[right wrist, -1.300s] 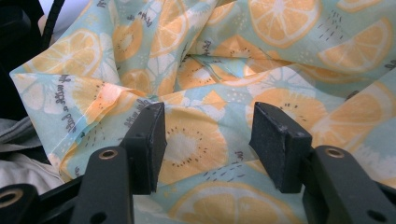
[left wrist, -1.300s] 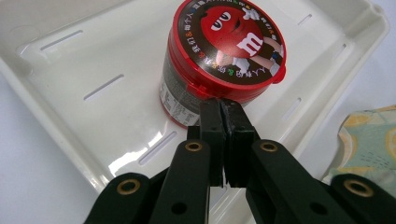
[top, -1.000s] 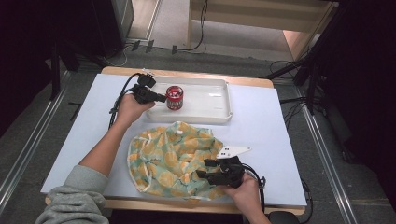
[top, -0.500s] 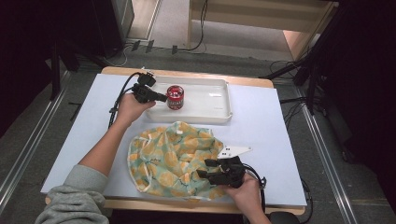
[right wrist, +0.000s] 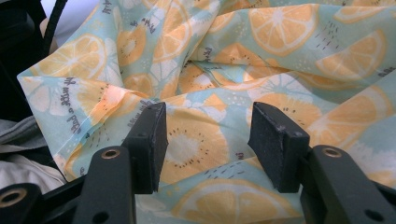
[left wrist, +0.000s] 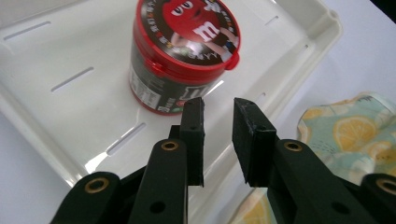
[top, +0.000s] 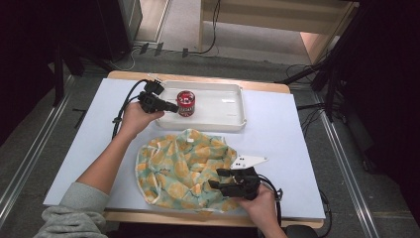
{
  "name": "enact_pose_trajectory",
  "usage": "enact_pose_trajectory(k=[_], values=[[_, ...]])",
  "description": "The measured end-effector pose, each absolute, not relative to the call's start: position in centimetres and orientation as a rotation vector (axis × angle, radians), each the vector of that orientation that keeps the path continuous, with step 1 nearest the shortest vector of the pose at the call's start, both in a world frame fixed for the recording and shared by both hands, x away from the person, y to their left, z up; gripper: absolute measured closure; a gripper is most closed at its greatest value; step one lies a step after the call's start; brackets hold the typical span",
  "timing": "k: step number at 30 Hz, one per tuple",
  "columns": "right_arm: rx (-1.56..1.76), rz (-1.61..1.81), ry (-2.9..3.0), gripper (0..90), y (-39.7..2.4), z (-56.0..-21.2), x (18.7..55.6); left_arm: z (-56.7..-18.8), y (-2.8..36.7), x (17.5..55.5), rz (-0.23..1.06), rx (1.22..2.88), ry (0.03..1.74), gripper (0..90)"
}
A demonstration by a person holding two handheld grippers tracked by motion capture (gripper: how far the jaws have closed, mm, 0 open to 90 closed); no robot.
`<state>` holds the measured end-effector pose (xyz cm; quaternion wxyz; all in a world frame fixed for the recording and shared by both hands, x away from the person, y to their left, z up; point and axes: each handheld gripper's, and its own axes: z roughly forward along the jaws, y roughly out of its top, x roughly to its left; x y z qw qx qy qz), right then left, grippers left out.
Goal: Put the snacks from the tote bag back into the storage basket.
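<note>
The left gripper (left wrist: 218,105) — jaws just parting, nothing between — sits just short of the red-lidded round candy tub (left wrist: 182,51); the right gripper (right wrist: 208,128) gapes over the crumpled lemon-print cloth (right wrist: 280,60).

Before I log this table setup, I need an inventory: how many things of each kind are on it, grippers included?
Candy jar with red lid: 1
White tray: 1
Lemon-print cloth: 1
Grippers: 2, the left gripper and the right gripper
Total: 5
</note>
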<state>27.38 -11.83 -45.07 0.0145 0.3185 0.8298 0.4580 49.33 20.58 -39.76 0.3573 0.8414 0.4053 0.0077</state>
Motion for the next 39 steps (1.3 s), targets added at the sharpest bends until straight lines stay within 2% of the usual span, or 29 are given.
enact_pose_trajectory(k=[22, 39], values=[[0.985, 1.420, 2.588, 47.1, -11.8, -45.1, 27.2, -39.2, 21.2, 44.5, -0.028, 2.171, 0.991, 51.6], [0.993, 1.410, 2.593, 46.0, -11.9, -45.1, 27.1, -38.7, 21.7, 40.5, -0.026, 2.183, 0.914, 45.5]])
